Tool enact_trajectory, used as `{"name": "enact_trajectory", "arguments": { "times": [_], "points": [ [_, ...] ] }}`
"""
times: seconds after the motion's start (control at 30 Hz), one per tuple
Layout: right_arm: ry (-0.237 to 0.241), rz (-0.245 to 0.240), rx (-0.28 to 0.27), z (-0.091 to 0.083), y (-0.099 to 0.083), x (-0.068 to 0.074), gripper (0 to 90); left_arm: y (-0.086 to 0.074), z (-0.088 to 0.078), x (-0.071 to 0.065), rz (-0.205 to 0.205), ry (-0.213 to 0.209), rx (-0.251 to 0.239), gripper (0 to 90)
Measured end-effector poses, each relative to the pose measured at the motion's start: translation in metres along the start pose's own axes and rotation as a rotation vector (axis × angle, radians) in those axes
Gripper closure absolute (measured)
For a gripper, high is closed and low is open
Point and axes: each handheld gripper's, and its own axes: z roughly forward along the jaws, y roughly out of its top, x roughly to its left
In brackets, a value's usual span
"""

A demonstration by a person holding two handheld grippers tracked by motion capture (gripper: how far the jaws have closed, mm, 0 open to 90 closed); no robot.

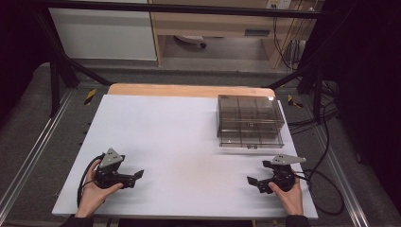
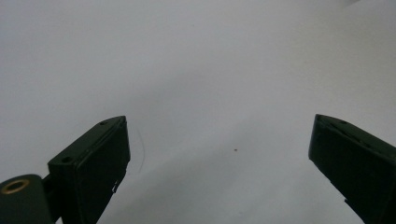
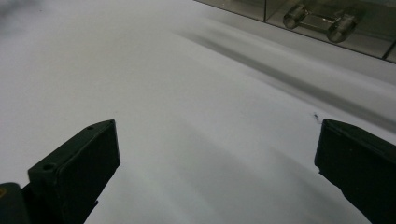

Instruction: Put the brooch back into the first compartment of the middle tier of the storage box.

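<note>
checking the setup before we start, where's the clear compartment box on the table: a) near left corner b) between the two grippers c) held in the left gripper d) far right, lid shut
d: the clear box sits at the table's far right with its lid down, apart from both open grippers.

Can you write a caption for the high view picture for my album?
Two open grippers, left and right, near a clear box.

The tabletop (image 1: 179,142) is plain white with a bare wood strip along its far edge. The lidded box (image 1: 249,120) is smoky grey-brown and see-through. Both grippers, left (image 1: 138,174) and right (image 1: 252,180), are black with grey top plates.
</note>
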Motion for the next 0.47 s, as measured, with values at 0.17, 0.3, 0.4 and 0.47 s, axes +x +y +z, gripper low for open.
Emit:
{"name": "enact_trajectory", "arguments": {
  "times": [0.17, 0.3, 0.4, 0.47],
  "points": [
    [0.001, 0.0, 0.003, 0.0006, -0.0005, 0.0006, 0.5, -0.0062, -0.0036, 0.0057, -0.005, 0.003, 0.0, 5.6],
    [0.003, -0.001, 0.007, 0.001, -0.0005, 0.0006, 0.5, -0.0093, -0.0056, 0.0081, -0.01, 0.006, -0.002, 5.6],
    [0.003, 0.001, 0.012, 0.0009, -0.0007, 0.0009, 0.5, -0.0091, -0.0053, 0.0073, -0.003, 0.005, -0.006, 5.6],
    [0.004, 0.004, 0.01, 0.0006, -0.0007, 0.0011, 0.4, -0.0093, -0.0047, 0.0065, 0.004, 0.003, -0.003, 5.6]
  ]
}}
